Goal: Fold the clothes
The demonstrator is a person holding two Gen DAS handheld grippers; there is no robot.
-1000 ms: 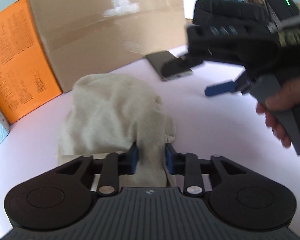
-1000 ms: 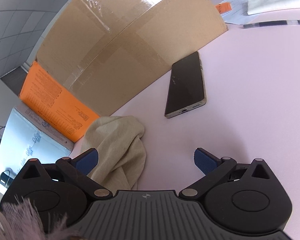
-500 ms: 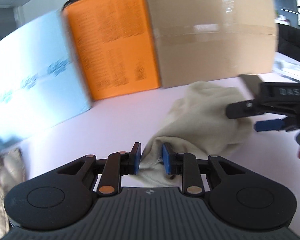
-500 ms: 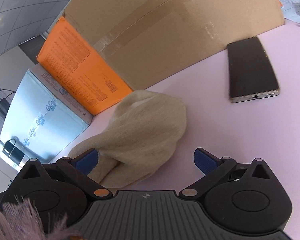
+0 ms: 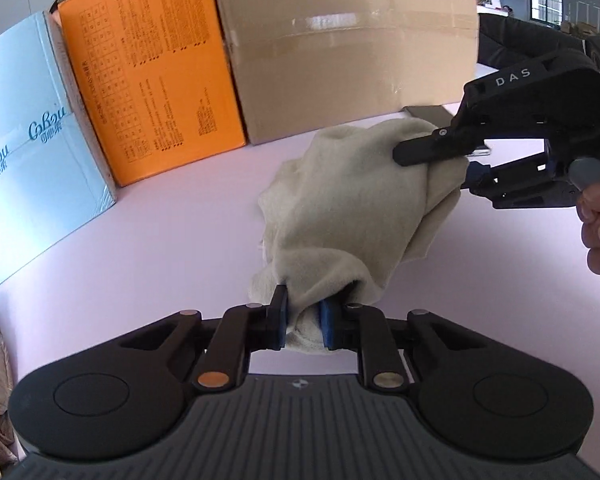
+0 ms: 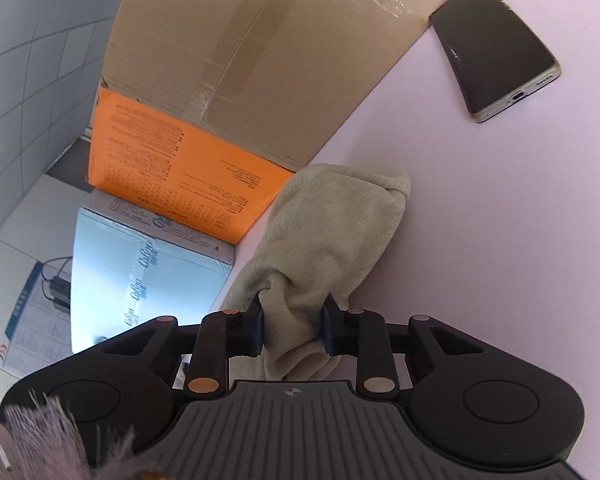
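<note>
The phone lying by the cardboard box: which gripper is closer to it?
Right. The right gripper, shut on the far end of the beige cloth, sits near the phone. The left gripper pinches the cloth's near end, farther back.

Fuzzy beige cloth [image 5: 352,200]; taped matt cardboard box [image 5: 340,40].

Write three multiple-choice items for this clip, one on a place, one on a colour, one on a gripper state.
1. Where does the phone lie?
A. on the table beside the cardboard box
B. under the cloth
C. on top of the box

2. What colour is the box between the cardboard box and the pale blue one?
A. green
B. orange
C. white

3. How is the right gripper?
A. open
B. shut on nothing
C. shut on the beige cloth

Answers: 1 A, the phone rests on bare tabletop; 2 B, its printed face is orange; 3 C, cloth is pinched between its pads.
</note>
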